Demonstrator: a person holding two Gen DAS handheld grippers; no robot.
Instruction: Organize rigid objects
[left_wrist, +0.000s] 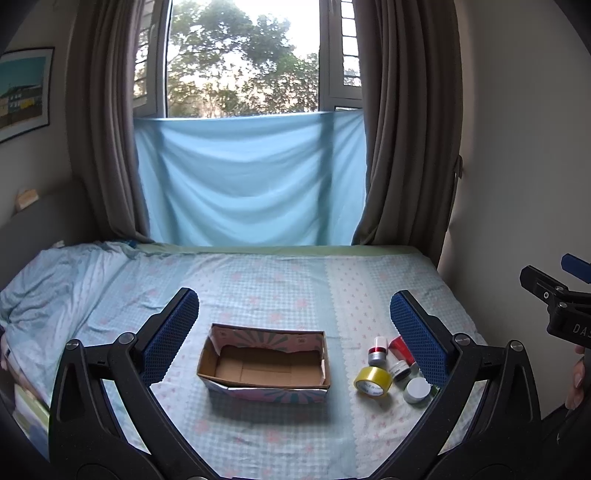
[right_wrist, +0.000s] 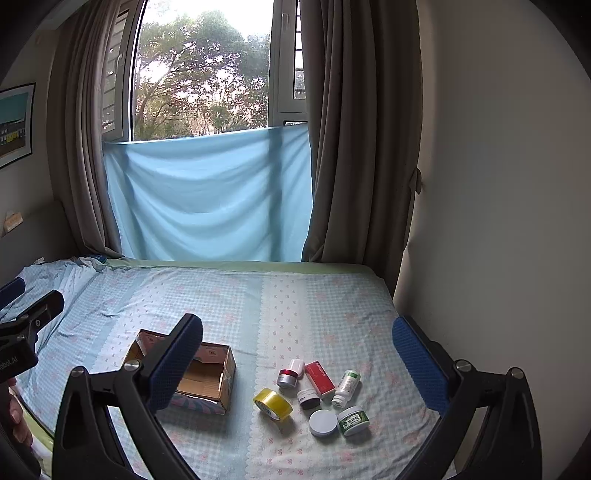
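Left gripper (left_wrist: 293, 325) spread wide, empty, hovering over bed (left_wrist: 280, 284), framing cardboard box (left_wrist: 264, 363). Right gripper (right_wrist: 297, 350) likewise wide, empty, above item cluster.

Box: landmark; open-topped, corrugated brown inside, patterned outside, nothing in it. Task looks unstarted.

All items right of box, bunched together: yellow tape roll (right_wrist: 272, 403), red carton (right_wrist: 320, 376), white bottle (right_wrist: 345, 388), green-labelled jar (right_wrist: 353, 420), white-lidded jar (right_wrist: 323, 423), dark jar (right_wrist: 308, 398), red-banded silver jar (right_wrist: 287, 378). Hard plastic, mostly cylindrical; bedsheet soft, checked.

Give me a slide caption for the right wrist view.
Open jaws hover above a bedspread, cardboard box beside clustered jars and yellow tape roll.
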